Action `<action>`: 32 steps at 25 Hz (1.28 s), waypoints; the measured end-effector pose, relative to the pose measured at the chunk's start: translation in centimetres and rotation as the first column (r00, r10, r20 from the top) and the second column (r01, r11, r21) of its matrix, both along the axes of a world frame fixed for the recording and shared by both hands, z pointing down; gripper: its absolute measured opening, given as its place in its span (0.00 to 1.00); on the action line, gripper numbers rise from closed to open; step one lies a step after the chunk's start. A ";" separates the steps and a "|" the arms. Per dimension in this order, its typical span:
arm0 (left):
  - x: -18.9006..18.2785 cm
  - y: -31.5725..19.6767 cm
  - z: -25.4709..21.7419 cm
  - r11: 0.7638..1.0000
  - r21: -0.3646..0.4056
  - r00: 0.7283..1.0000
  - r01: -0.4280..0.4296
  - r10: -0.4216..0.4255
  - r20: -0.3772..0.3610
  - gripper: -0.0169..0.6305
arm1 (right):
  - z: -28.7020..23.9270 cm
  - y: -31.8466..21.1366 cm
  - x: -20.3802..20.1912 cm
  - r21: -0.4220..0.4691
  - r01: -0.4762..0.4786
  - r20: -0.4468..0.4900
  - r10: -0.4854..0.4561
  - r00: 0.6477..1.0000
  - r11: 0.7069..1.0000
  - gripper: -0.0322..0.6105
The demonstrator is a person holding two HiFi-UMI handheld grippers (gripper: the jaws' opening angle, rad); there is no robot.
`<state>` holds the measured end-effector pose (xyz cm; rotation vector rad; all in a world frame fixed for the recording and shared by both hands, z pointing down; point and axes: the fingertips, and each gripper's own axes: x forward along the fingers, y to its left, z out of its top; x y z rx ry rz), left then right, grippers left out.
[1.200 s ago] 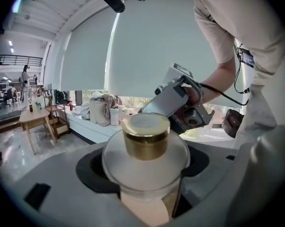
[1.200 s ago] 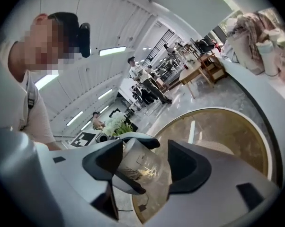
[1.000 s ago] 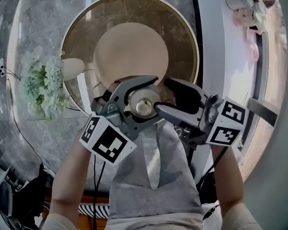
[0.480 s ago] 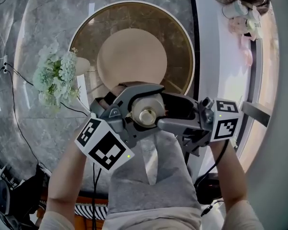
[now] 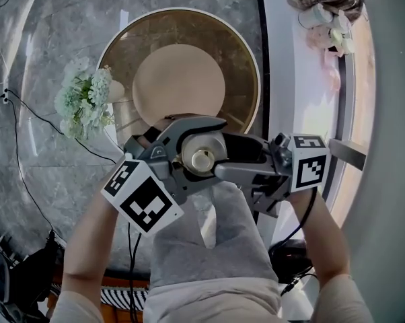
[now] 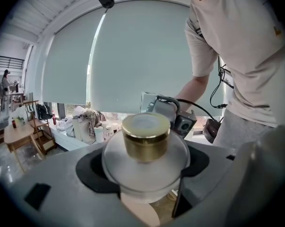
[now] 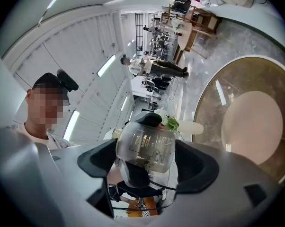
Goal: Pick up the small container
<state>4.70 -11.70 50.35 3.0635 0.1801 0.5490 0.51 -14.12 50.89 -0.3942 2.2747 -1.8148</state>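
The small container is a clear glass jar with a gold lid, held up in front of my body. My left gripper is shut on it, its pads pressing the glass body on both sides. My right gripper reaches in from the right with its jaws spread wide around the jar. In the right gripper view the jar's labelled underside sits between the black pads of the right gripper without being squeezed.
Below stands a round brown glass table with a beige disc under its middle. A bunch of pale flowers stands at its left edge. Cables trail over the marble floor. A white ledge with clutter runs along the right.
The right gripper has slid left, closer around the jar, and its jaws stand wider. The jar has stayed in the left gripper. The head view has shifted slightly.
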 end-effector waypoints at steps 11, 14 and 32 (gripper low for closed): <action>0.4 -0.1 -8.7 1.000 0.017 0.999 0.017 -0.017 0.047 0.56 | -9.1 -0.2 0.4 0.026 -0.026 0.018 0.026 1.000 0.999 0.61; 0.2 0.0 -11.8 0.999 0.036 0.998 0.017 -0.019 0.053 0.56 | -12.2 0.0 0.3 0.046 -0.033 0.034 0.032 0.999 0.998 0.61; -0.4 1.7 -28.3 0.984 0.157 0.996 0.082 -0.085 0.015 0.56 | -28.7 1.7 -0.3 0.172 -0.026 0.059 0.016 0.998 0.985 0.62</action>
